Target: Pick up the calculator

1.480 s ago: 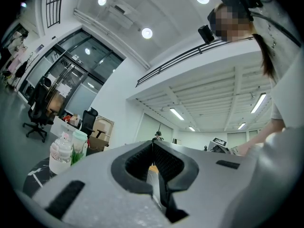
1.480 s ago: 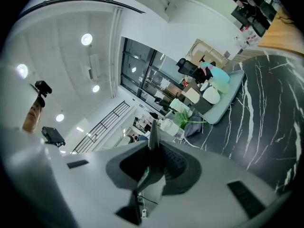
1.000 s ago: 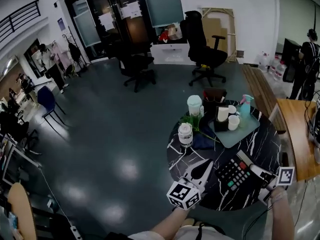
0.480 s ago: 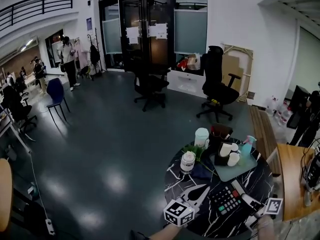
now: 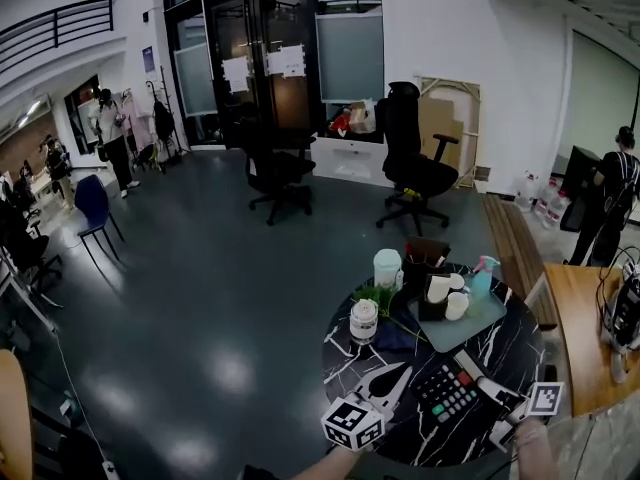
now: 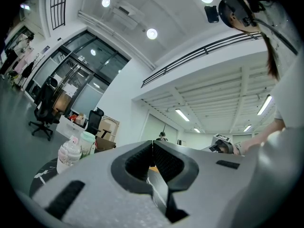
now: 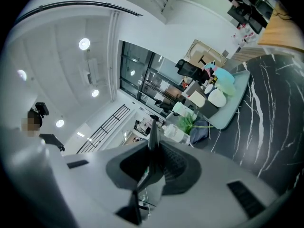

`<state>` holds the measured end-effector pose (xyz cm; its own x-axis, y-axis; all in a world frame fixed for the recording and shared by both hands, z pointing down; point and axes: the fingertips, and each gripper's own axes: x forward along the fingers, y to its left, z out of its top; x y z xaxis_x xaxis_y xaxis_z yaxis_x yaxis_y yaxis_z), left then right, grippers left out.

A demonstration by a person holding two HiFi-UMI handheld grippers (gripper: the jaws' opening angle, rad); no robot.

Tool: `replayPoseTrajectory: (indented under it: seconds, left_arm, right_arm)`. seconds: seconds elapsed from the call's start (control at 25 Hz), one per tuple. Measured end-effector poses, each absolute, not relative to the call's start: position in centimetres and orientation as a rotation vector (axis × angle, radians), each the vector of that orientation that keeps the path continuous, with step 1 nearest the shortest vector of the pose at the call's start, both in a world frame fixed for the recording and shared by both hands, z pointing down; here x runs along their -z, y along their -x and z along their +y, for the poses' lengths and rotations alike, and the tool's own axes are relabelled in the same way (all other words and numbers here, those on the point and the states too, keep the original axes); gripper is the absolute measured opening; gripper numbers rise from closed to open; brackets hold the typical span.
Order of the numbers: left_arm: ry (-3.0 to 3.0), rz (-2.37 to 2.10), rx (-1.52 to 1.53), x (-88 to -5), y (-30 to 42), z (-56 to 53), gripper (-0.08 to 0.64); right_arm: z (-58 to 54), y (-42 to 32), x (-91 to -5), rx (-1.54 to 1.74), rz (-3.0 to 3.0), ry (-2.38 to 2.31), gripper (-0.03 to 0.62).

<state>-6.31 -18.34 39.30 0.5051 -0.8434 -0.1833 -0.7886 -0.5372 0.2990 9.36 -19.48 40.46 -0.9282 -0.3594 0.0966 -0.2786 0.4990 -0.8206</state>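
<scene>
Left gripper (image 6: 152, 144): jaws together, nothing between them.
Right gripper (image 7: 153, 145): jaws clamped on one end of the calculator (image 5: 445, 392).
Calculator: projects forward from the right jaws, above the marble table (image 5: 517, 348), just beside the left jaws.

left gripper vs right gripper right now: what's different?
The right gripper has its jaws clamped on the edge of the calculator; the left gripper has its jaws together on nothing. The right gripper sits right of the calculator, the left gripper left of it. Both are over the black table.
</scene>
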Motion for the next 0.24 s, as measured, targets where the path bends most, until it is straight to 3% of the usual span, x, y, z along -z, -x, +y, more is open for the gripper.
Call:
replayPoseTrajectory:
  seconds: [0.24]
  left_arm:
    - [-2.534, -1.421, 0.447, -40.7, 6.6, -18.3, 0.008]
  right_arm:
    - [-19.5, -9.5, -41.1, 1.439, 2.621, 0.566, 0.055]
